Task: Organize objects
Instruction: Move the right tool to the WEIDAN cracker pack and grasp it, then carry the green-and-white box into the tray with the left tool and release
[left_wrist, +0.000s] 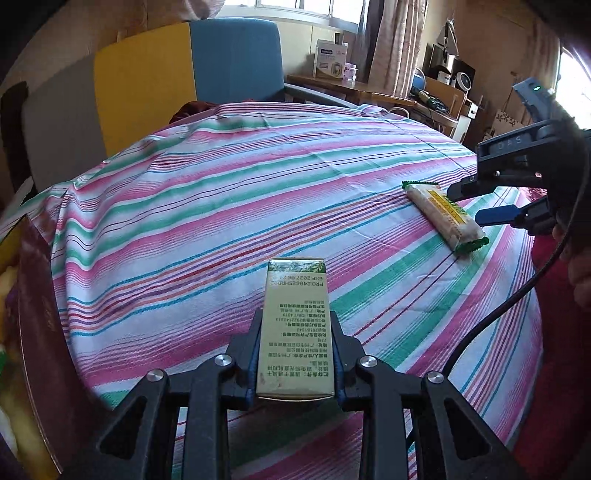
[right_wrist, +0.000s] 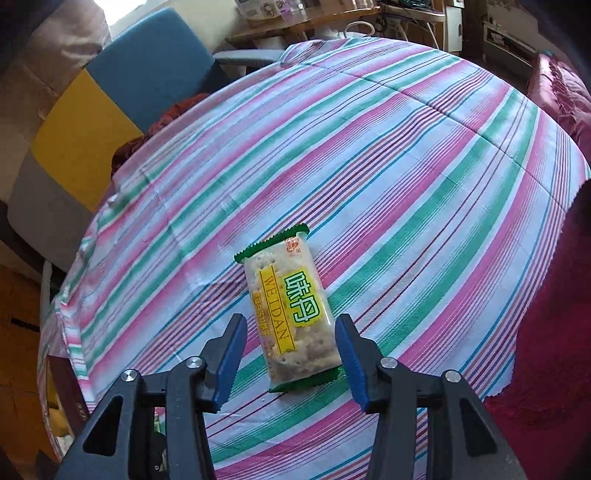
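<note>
My left gripper (left_wrist: 295, 325) is shut on a tall green and cream carton (left_wrist: 295, 325) printed with text, held above the striped tablecloth (left_wrist: 207, 206). A cracker packet with green ends and a yellow label (right_wrist: 291, 314) lies flat on the cloth (right_wrist: 406, 166). My right gripper (right_wrist: 291, 332) is open, its blue-padded fingers either side of the packet's near end, not touching it. In the left wrist view the packet (left_wrist: 443, 218) lies at the right with the right gripper (left_wrist: 469, 205) open over it.
A dark red box (left_wrist: 40, 332) with yellow items stands at the cloth's left edge; it also shows in the right wrist view (right_wrist: 70, 391). A blue and yellow chair (left_wrist: 192, 77) stands behind the table. A red cloth (right_wrist: 554, 332) lies at the right.
</note>
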